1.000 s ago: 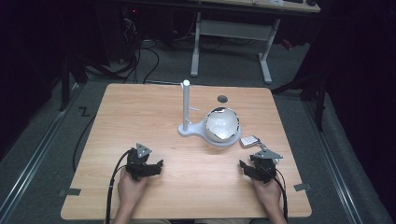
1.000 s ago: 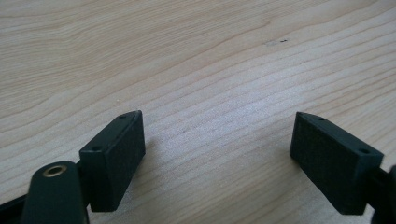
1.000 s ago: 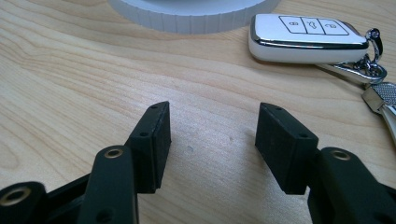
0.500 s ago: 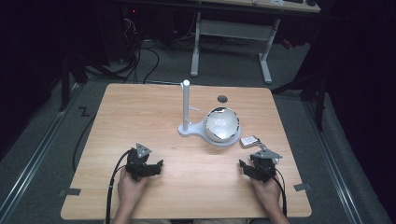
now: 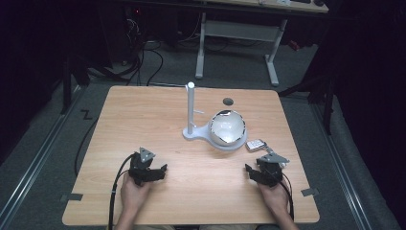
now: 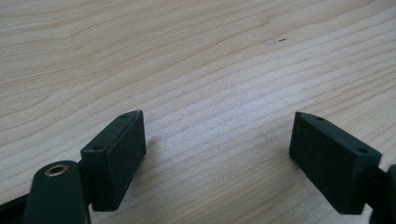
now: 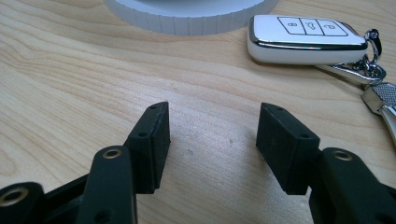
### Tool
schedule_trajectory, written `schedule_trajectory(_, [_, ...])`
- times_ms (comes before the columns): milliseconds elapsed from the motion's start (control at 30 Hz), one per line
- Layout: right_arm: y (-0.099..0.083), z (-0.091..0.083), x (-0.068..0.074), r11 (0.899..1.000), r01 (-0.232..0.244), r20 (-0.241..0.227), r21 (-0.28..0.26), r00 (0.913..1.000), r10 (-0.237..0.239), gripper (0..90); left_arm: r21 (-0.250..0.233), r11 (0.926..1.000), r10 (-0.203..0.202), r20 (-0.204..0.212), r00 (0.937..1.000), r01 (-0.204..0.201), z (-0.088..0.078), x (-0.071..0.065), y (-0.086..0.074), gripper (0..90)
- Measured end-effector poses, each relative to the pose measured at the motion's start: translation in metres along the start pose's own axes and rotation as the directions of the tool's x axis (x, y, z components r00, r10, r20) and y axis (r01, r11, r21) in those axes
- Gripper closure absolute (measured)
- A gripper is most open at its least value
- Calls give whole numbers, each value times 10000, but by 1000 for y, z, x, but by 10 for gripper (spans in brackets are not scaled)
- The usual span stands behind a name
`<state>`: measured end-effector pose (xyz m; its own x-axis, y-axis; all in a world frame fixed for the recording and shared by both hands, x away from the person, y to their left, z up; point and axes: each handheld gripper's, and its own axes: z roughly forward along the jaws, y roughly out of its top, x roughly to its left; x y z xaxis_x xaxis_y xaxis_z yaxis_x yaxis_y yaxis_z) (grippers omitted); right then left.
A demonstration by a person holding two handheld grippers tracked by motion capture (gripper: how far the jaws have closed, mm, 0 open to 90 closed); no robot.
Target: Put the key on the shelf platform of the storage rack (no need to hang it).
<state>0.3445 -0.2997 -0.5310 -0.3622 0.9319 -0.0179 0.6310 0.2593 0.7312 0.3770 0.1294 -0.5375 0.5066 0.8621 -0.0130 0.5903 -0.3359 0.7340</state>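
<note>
White car key fob with chrome trim and a metal key ring [image 7: 308, 33] is seen in the upper right of the right gripper view, lying flat on the light wooden tabletop [image 7: 70, 93] just beyond and to the right of the right gripper [image 7: 212, 140]. In the high view the fob [image 5: 256, 144] appears right of centre, just beside the ribbed white round base of the white bowl-shaped holder [image 5: 228, 128], which is joined to a white upright post stand [image 5: 190, 109]. Whether fob and base touch cannot be told.

The fob's long axis is laid across the right gripper view, roughly left to right, with the ring end toward the right edge of the frame. The right gripper [image 5: 264, 171] is held low over the tabletop in the lower right of the high view, its jaws parted to a medium gap with nothing between them. The fob lies just ahead of it and is judged to be the nearer hand's thing; a short forward reach, shifted a little to the right, would be called for, with the jaws closing across the fob's short width.

The left gripper [image 6: 217, 154] is spread wide over bare wood and is empty; in the high view it [image 5: 148, 171] sits in the lower left, well apart from the fob. A small dark round spot [image 5: 228, 101] is seen on the tabletop beyond the bowl.
</note>
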Motion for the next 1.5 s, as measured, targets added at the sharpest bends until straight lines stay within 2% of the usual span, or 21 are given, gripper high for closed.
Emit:
schedule_trajectory(200, [0,0,0,10000,-43,-11,17,10000,43,448,6,10000,17,-4,10000,-17,0,0,0,191])
schedule_trajectory(333, [4,-1,-1,9995,-58,-98,307,9999,61,469,9,10000,17,-4,10000,-17,0,0,0,191])
schedule_trajectory(467, [5,-3,-3,9995,22,-114,331,9999,-18,475,3,10000,0,-11,10000,0,0,0,0,191])
schedule_trajectory(567, [6,-4,-4,9997,41,-127,228,9999,-38,487,1,10000,-14,-20,10000,14,0,0,0,191])
schedule_trajectory(633, [6,-7,-6,9996,-214,-263,159,9994,218,490,2,10000,-26,-34,10000,26,0,0,0,191])
schedule_trajectory(867, [5,-15,-12,9992,-394,-295,57,9988,396,508,-3,10000,-30,-41,10000,30,0,0,0,191])
schedule_trajectory(1033, [4,-22,-19,9968,-790,-234,-100,9966,787,517,-1,10000,-29,-41,10000,29,0,0,0,190])
schedule_trajectory(1267, [3,-26,-26,9966,-790,-165,-237,9968,786,526,1,10000,-29,-50,10000,29,0,0,0,191])
schedule_trajectory(1500, [8,-40,-39,9935,-1009,-239,-522,9947,997,540,2,10000,-31,-50,10000,31,0,0,0,191])
